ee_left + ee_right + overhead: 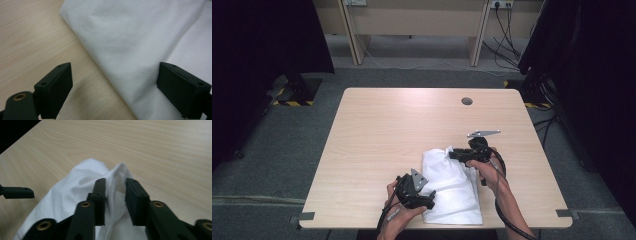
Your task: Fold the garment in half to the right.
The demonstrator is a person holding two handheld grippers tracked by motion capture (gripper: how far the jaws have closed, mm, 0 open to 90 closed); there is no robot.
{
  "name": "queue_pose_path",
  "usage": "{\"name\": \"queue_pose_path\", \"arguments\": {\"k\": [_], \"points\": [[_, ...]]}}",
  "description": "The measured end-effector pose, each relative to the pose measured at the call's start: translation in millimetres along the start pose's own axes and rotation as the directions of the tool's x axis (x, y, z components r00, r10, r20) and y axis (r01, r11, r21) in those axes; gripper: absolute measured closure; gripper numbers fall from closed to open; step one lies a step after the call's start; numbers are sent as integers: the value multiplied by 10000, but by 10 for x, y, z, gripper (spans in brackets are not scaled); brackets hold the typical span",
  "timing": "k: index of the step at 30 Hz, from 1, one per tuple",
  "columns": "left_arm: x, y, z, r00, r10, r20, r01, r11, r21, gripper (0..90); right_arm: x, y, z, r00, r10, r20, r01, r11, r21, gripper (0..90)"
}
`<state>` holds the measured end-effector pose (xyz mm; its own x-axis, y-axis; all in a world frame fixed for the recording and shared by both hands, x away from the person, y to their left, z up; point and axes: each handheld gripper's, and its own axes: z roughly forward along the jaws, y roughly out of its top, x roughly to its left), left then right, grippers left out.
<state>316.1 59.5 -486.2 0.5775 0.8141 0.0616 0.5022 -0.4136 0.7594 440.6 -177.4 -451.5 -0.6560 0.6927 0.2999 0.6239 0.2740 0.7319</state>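
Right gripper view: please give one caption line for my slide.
The right gripper pinches a raised fold of the white cloth between its fingers above the wooden table.

Lit evenly and softly from above across the table [412,125]; dim and near black at both sides of the high view. Soft, slightly grainy overall, with faint short shadows under the white cloth [452,185]. No glare on the wood. In the left gripper view, close jaws blurred, cloth washed pale. In the right gripper view, nearest parts out of focus, dark upper left corner.
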Motion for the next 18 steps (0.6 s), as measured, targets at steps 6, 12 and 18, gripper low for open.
{"name": "queue_pose_path", "arguments": {"k": [6, 12, 18], "points": [[-17, -23, -1, 10000, -5, -63, 4, 10000, -48, 135, 180, 76, -212, 9954, -953, 24, 952, 9920, -824, 846], [-32, -22, 0, 9998, -135, -109, 135, 9999, -38, 149, 309, 50, -445, 9897, -1355, 451, 1401, 9826, -1221, 872], [-23, -42, -2, 9994, -336, 4, 336, 9994, -119, 166, 139, -155, -555, 9919, -862, 932, 980, 9867, -1300, 885]]}}
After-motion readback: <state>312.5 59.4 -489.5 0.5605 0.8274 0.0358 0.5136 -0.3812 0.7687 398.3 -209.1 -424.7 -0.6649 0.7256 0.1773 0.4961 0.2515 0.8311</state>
